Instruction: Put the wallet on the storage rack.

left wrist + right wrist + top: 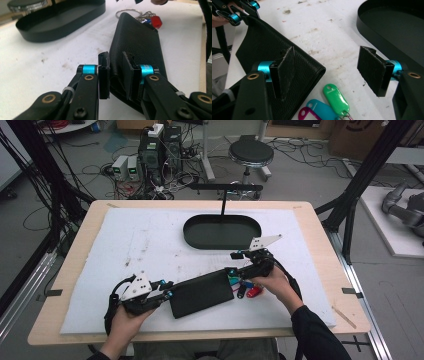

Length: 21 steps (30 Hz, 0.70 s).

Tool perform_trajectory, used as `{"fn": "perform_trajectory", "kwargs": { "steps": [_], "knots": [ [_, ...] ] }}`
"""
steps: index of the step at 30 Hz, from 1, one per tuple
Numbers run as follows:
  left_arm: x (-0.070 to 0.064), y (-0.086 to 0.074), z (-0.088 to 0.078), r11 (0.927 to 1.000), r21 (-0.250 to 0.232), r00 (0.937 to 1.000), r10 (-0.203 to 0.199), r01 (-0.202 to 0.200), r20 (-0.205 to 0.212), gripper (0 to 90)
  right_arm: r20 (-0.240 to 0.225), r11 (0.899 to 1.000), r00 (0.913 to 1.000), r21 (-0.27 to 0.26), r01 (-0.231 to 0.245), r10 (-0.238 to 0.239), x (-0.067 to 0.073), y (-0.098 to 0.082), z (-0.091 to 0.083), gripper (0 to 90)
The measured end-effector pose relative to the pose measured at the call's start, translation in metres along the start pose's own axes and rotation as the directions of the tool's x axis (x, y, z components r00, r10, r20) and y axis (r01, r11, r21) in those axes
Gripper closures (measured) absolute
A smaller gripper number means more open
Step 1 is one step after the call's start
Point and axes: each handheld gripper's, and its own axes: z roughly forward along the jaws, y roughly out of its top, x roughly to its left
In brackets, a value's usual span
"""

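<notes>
The white mat [135,240] is bare toward the desk's left edge and far left corner. A black tray [221,232] stands near the far edge. A pouch [201,293] and keys [248,290] lie near the front edge, with bare mat between them and the tray.

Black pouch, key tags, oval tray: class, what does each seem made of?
Black pouch: leather or imitation, judging by its fine pebbled grain and matte finish. Key tags: likely plastic, being smooth, glossy and brightly coloured. Oval tray: rigid and matte black; metal or plastic, can't tell.

Key tags [329,105] cut off at bottom edge
</notes>
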Motion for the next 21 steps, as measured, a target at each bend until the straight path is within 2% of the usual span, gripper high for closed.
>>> {"fn": "perform_trajectory", "kwargs": {
  "steps": [5,7,8,9,11,14,15,18,19,21],
  "knots": [
    [-0.003,0.002,-0.003,0.9975,-0.033,0.9980,0.063,-0.062,0.012,76.6,-0.019,1.000,0.9998,-0.004,0.001,-0.001,0.000,0.000,0.001,31.6],
    [-0.005,0.003,-0.004,0.9943,-0.046,0.9952,0.096,-0.096,0.016,76.6,-0.052,1.000,0.9986,0.002,0.002,-0.001,0.001,-0.001,0.003,31.0],
    [-0.005,0.003,-0.005,0.9925,-0.051,0.9936,0.112,-0.111,0.018,76.6,-0.052,1.000,0.9986,0.002,0.002,-0.001,0.001,-0.001,0.003,31.0],
    [-0.006,0.003,-0.005,0.9909,-0.061,0.9924,0.121,-0.120,0.022,76.6,-0.074,1.000,0.9972,0.013,0.007,-0.006,0.002,-0.001,0.007,30.7],
    [-0.007,0.004,-0.006,0.9883,-0.069,0.9900,0.138,-0.136,0.029,76.5,-0.086,1.000,0.9962,0.022,0.011,-0.009,0.003,-0.001,0.008,30.7],
    [-0.007,0.004,-0.007,0.9852,-0.081,0.9872,0.154,-0.151,0.039,76.5,-0.129,0.998,0.9916,0.055,0.023,-0.016,0.006,-0.003,0.015,31.6],
    [-0.008,0.004,-0.007,0.9850,-0.086,0.9873,0.153,-0.149,0.041,76.5,-0.129,0.998,0.9916,0.055,0.023,-0.016,0.006,-0.003,0.015,31.6],
    [-0.007,0.003,-0.007,0.9849,-0.087,0.9869,0.154,-0.150,0.048,76.5,-0.174,0.995,0.9844,0.092,0.046,-0.029,0.009,-0.005,0.021,42.0],
    [-0.007,0.003,-0.007,0.9856,-0.084,0.9872,0.152,-0.147,0.050,76.3,-0.191,0.992,0.9802,0.104,0.073,-0.052,0.013,-0.005,0.022,48.1],
    [-0.005,0.001,-0.008,0.9880,-0.082,0.9895,0.136,-0.131,0.051,76.0,-0.184,0.991,0.9807,0.100,0.085,-0.066,0.013,-0.004,0.022,49.6]
  ]
}}
